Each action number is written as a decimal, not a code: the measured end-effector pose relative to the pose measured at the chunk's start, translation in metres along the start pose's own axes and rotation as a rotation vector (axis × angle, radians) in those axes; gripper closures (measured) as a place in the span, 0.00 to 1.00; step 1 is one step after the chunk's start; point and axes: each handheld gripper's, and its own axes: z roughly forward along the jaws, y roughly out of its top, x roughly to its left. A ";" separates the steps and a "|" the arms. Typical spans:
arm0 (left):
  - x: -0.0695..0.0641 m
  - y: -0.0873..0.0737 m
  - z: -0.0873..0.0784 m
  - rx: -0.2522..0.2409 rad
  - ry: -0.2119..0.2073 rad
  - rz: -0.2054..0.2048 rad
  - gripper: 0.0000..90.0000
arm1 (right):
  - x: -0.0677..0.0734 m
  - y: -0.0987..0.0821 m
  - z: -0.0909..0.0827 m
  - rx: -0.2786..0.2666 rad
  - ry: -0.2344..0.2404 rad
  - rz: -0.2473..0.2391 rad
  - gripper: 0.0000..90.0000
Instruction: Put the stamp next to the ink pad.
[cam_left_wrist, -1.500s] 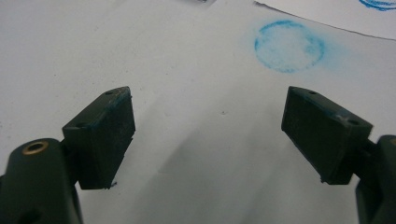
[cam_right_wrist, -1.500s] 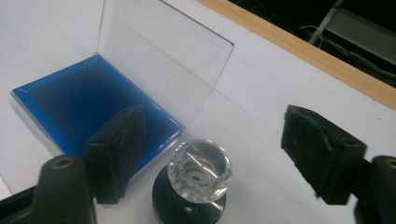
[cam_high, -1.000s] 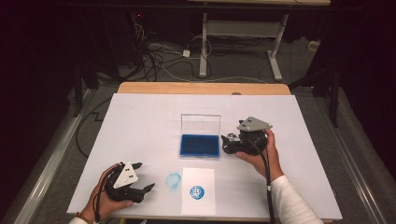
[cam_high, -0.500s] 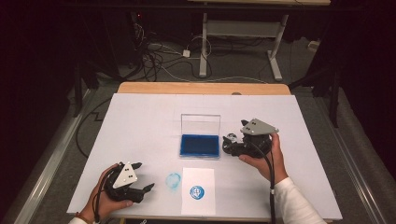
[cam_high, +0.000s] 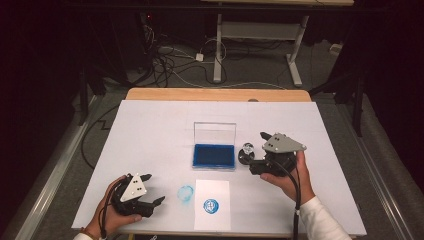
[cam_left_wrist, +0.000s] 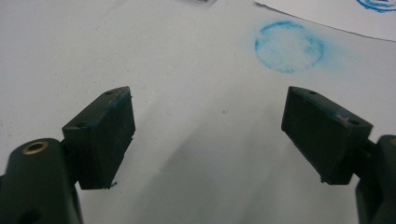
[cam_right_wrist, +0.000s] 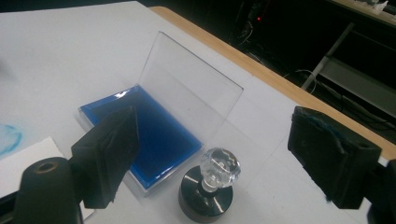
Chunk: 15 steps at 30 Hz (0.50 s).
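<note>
Blue ink pad (cam_high: 214, 155) at table centre, in a clear case with hinged lid (cam_right_wrist: 189, 79) standing open and upright; tray full of blue pad, nothing else inside. Round stamp (cam_right_wrist: 208, 189), black base with clear faceted knob, upright on the white table (cam_high: 150, 130) just beside the case's right edge, free of the right gripper (cam_high: 256, 152), whose jaws stand wide apart on either side of it, untouching. Left gripper (cam_high: 150, 190) low at near left, jaws likewise spread and empty, near a blue ring smudge (cam_left_wrist: 289, 46) and a stamped paper sheet (cam_high: 212, 220).
</note>
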 end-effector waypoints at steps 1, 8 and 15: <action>0.000 0.000 0.000 0.000 0.000 0.000 0.19 | 0.000 0.000 -0.001 0.000 0.000 -0.003 0.19; 0.000 0.000 0.000 0.003 -0.001 0.002 0.19 | 0.002 -0.003 -0.010 -0.005 0.010 -0.018 0.19; 0.000 0.000 0.000 0.005 -0.001 0.005 0.19 | 0.004 -0.005 -0.014 0.000 0.005 -0.031 0.19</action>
